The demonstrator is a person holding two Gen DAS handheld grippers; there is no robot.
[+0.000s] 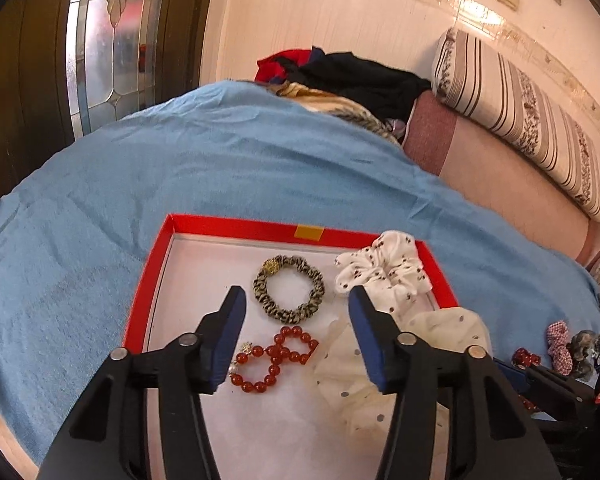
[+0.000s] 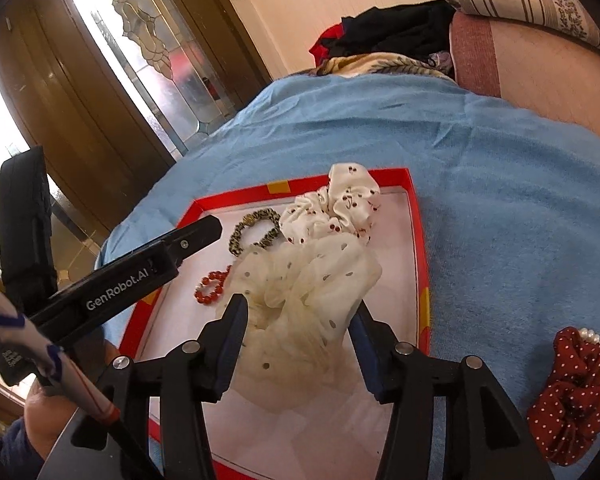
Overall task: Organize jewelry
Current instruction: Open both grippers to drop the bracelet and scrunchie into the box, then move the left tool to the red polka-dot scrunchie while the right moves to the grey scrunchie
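Observation:
A red-rimmed tray (image 1: 236, 225) with a white floor lies on the blue blanket. In it are a leopard-print scrunchie (image 1: 289, 289), a red bead bracelet (image 1: 274, 354), a white cherry-print scrunchie (image 1: 384, 266) and a cream dotted tulle scrunchie (image 1: 432, 344). My left gripper (image 1: 297, 300) is open and empty above the bracelet and leopard scrunchie. My right gripper (image 2: 300, 314) is open, its fingers either side of the cream tulle scrunchie (image 2: 304, 288). The tray (image 2: 418, 216), bracelet (image 2: 212, 288) and cherry scrunchie (image 2: 336, 208) also show in the right wrist view.
A dark red polka-dot scrunchie with pearls (image 2: 572, 392) lies on the blanket (image 2: 500, 184) right of the tray. A red checked scrunchie (image 1: 560, 344) and a grey one (image 1: 586, 346) lie at the right. Clothes (image 1: 352, 76) and a striped bolster (image 1: 520, 116) are behind.

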